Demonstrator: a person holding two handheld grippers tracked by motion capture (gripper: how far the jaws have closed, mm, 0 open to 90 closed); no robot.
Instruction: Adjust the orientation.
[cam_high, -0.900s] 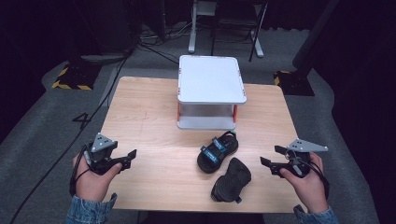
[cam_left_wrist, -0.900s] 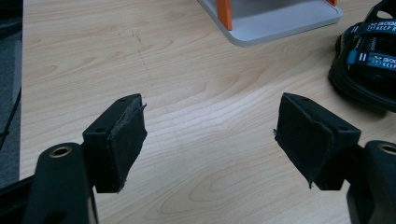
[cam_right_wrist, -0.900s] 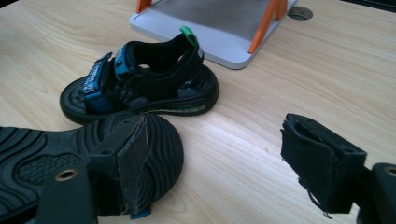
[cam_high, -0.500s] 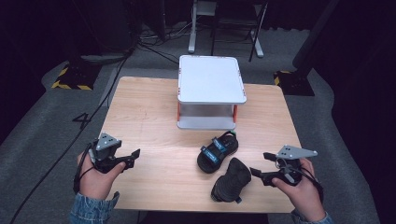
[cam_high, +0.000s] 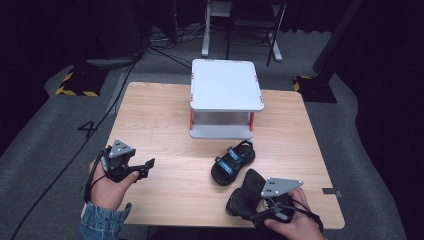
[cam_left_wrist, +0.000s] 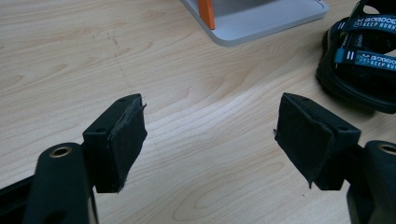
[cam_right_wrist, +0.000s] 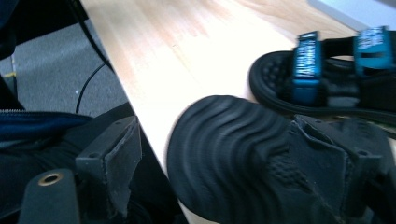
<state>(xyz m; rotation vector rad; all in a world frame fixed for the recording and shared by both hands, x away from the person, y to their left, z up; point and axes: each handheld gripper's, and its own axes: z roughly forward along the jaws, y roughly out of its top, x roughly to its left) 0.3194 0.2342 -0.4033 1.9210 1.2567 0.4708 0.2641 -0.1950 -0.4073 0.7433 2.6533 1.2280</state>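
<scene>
Two black sandals lie right of the table's middle. One sandal (cam_high: 232, 162) (cam_left_wrist: 359, 70) (cam_right_wrist: 322, 79) rests sole down, its blue straps up. The other sandal (cam_high: 244, 196) (cam_right_wrist: 224, 140) lies upside down by the front edge, its ribbed sole showing. My right gripper (cam_high: 260, 214) (cam_right_wrist: 219, 158) comes in at that sandal's near end with jaws open. In the right gripper view the end of the sole sits between the jaws, with a gap to the left pad. Over bare wood at the front left, my left gripper (cam_high: 145, 167) (cam_left_wrist: 210, 135) stands open and holds nothing.
A white two-level stand (cam_high: 226, 85) (cam_left_wrist: 261, 23) with orange legs sits at the back middle of the wooden table (cam_high: 160, 115). Cables and chair legs lie on the dark floor beyond. The table's front edge runs right under my right hand.
My right gripper has swung left and back toward the front edge, ending at the upside-down sandal. The left gripper has crept a little toward the middle. Neither sandal has moved.
</scene>
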